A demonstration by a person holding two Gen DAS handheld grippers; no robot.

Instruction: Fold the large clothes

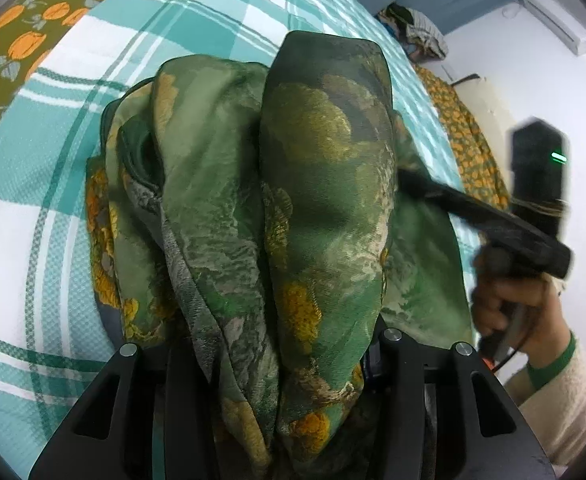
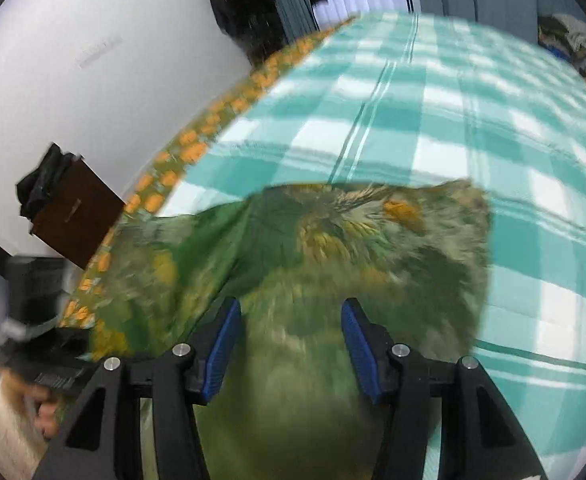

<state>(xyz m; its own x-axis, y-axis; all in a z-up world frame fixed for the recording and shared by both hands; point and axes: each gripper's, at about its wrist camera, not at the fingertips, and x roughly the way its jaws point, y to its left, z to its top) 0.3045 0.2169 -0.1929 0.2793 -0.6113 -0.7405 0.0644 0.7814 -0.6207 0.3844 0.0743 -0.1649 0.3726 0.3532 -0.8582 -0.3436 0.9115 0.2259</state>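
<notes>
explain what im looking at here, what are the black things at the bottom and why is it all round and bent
These are two pictures from fisheye cameras, one on each of two hand-held grippers; the lens bends everything. The black shapes at the bottom are each gripper's own body. In the left wrist view, the left gripper is draped in a green patterned cloth, so its fingers are hidden. The person's right hand shows at the side. In the right wrist view, the right gripper stands open, blue pads apart, over the same cloth. Underneath lies a teal checked bedcover.

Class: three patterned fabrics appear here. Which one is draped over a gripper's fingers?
The green floral garment, bunched over the left gripper; the teal-checked bedcover and orange-flowered sheet lie flat.
</notes>
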